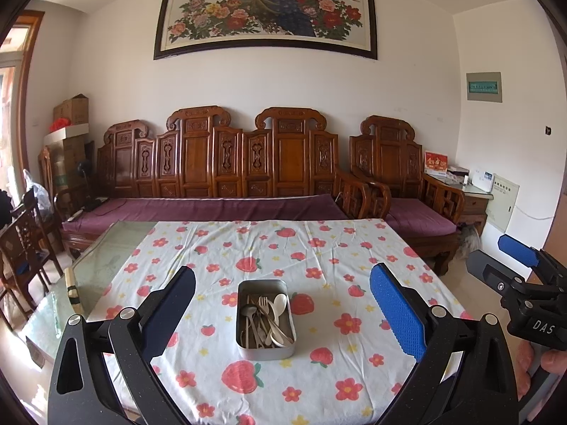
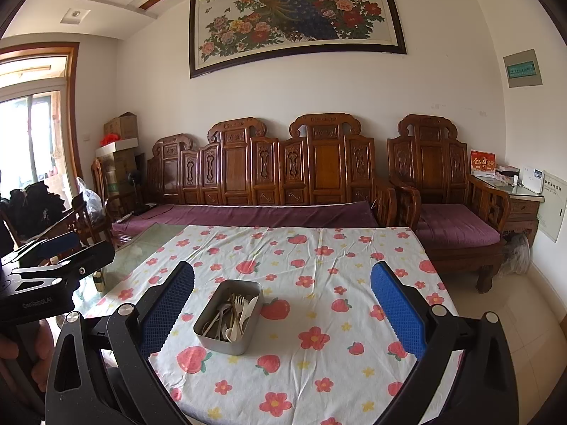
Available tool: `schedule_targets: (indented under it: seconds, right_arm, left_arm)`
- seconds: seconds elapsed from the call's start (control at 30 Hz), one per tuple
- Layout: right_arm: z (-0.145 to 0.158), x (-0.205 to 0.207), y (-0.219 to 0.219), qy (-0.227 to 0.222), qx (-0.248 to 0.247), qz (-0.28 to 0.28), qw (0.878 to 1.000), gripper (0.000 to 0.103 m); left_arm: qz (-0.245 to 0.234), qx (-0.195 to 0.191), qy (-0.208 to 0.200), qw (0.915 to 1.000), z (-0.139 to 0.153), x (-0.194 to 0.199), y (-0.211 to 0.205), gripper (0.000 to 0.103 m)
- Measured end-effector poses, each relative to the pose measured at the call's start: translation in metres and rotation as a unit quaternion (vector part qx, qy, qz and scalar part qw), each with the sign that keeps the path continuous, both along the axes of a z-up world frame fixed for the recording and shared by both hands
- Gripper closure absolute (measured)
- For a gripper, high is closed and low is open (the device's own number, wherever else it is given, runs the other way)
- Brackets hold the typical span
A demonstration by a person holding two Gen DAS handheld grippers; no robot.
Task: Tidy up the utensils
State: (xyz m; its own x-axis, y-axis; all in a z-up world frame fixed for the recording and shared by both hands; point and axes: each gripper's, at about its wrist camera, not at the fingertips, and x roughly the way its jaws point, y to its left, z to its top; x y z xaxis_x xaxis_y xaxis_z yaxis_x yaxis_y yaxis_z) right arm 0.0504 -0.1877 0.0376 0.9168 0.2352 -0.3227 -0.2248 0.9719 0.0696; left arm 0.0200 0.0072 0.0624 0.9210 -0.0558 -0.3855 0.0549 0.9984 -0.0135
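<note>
Both spread wide, left gripper [image 1: 283, 304] and right gripper [image 2: 283, 304] face the rectangular grey metal utensil tin [image 1: 265, 349], centre-frame, long axis pointing away, left squarer on.

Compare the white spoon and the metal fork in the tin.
The white spoon is pale, plastic-looking, with a rounded bowl; the metal fork is shiny with tines. The spoon's head lies right of the fork's. Both lie loose in the tin, heads toward the far end, neither gripped.

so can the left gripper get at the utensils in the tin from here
Probably yes. The left gripper is open and points straight at the tin, which has no lid, and only bare tablecloth lies between. The utensils are jumbled, so singling one out may be fiddly.
</note>
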Motion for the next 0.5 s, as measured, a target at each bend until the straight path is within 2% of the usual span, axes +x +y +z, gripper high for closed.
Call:
schedule_targets:
  seconds: [0.5]
  right_arm:
    - [0.0006, 0.0008, 0.0001, 0.002, 0.000, 0.000, 1.000, 0.002]
  left_arm:
    - [0.003, 0.003, -0.004, 1.0000, 0.0016, -0.0036, -0.0072, 0.008]
